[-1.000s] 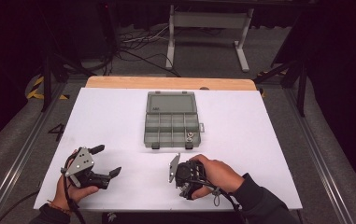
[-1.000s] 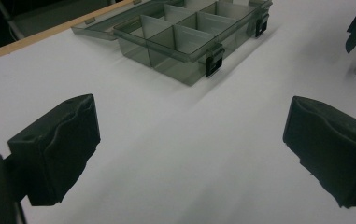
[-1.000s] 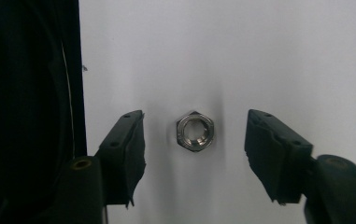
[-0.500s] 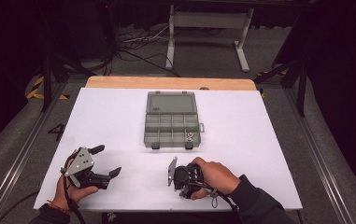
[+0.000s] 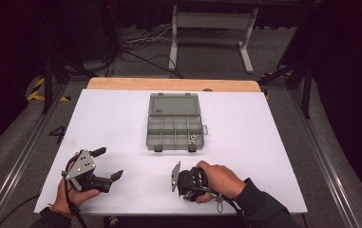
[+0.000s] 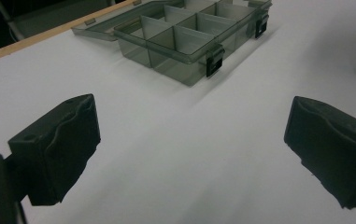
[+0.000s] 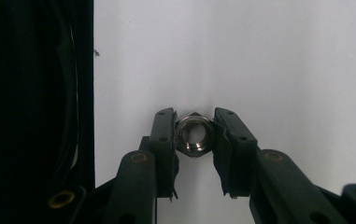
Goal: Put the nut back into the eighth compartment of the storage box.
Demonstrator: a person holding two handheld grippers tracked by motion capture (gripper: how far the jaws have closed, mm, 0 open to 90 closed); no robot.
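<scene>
We find no legible writing anywhere; a white table (image 5: pixel 121 118) with a wooden far edge stands in a dark room, cables and a metal stand on the floor behind, and an open grey compartment box (image 5: pixel 174 122) sits mid-table. The right gripper (image 7: pixel 194 135), near the front edge, has just closed onto a steel hex nut (image 7: pixel 194 136), pads pressing both flanks. Since the earlier frame neither hand has shifted; the left gripper (image 6: pixel 192 154) gapes wide and empty.
</scene>
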